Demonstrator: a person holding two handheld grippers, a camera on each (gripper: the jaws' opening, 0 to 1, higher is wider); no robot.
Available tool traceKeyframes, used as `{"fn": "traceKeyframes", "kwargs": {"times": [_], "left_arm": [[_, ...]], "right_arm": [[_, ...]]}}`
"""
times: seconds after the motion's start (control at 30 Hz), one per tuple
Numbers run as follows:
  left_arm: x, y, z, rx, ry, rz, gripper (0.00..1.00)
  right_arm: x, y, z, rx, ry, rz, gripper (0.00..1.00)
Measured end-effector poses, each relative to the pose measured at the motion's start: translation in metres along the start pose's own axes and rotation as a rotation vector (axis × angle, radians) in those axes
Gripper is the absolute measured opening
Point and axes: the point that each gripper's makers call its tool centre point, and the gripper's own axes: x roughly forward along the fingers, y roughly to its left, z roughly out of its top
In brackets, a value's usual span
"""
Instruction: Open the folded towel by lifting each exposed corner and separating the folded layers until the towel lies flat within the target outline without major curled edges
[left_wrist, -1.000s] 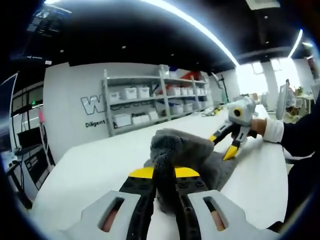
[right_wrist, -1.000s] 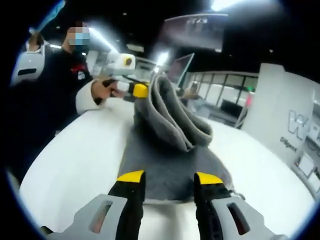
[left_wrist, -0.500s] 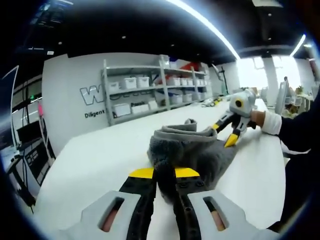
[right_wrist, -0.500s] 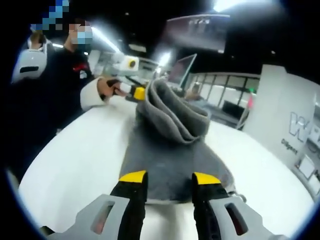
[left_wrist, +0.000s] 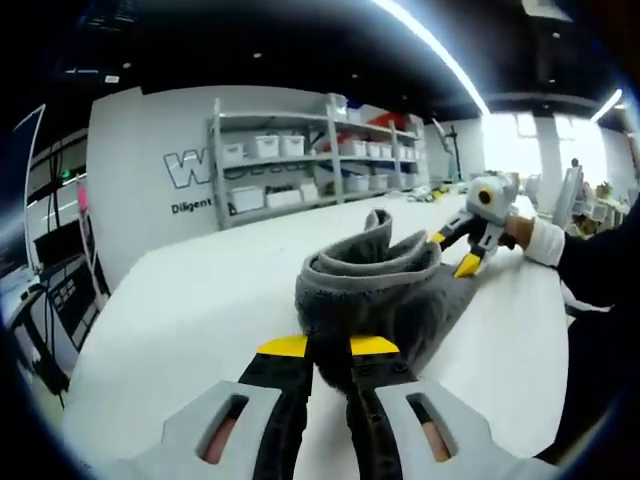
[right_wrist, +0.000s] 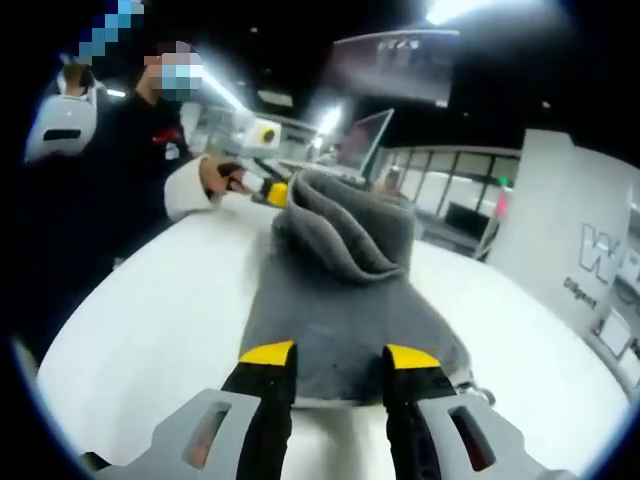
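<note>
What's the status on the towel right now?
Left gripper shut on towel, raised end bunched. Right gripper open over the flat end. Towel partly folded on the white table. Nothing in the way.

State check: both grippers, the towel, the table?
left gripper: shut on the towel's raised end
right gripper: open, jaws over the towel's flat end
towel: grey, partly unfolded, one end lifted and curled over
table: white, towel resting on it

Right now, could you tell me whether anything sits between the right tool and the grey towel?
Nothing visible does. The right tool is open, its jaws over the near edge of the grey towel on the white table.
</note>
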Motion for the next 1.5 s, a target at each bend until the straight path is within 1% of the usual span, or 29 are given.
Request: {"fn": "traceKeyframes", "kwargs": {"times": [0.3,0.63,0.97,1.1,1.33,1.5], "left_arm": [[-0.003,0.004,-0.009,-0.014,0.032,0.002,0.11],[-0.007,0.008,-0.019,-0.017,0.075,0.002,0.11],[-0.008,0.011,-0.020,-0.014,0.084,0.011,0.12],[-0.010,0.013,-0.024,-0.022,0.099,0.015,0.13],[-0.014,0.018,-0.027,-0.009,0.109,0.035,0.16],[-0.016,0.021,-0.033,-0.018,0.130,0.039,0.16]], "right_arm": [[0.000,0.001,0.000,0.004,0.000,0.002,0.31],[-0.001,0.002,0.000,-0.017,0.009,-0.003,0.31],[-0.001,0.002,0.000,-0.018,0.011,-0.003,0.31],[-0.001,0.002,0.000,-0.020,0.011,-0.004,0.31],[-0.001,0.002,0.000,-0.020,0.012,-0.003,0.31],[-0.001,0.001,0.000,-0.021,0.012,-0.006,0.31]]}}
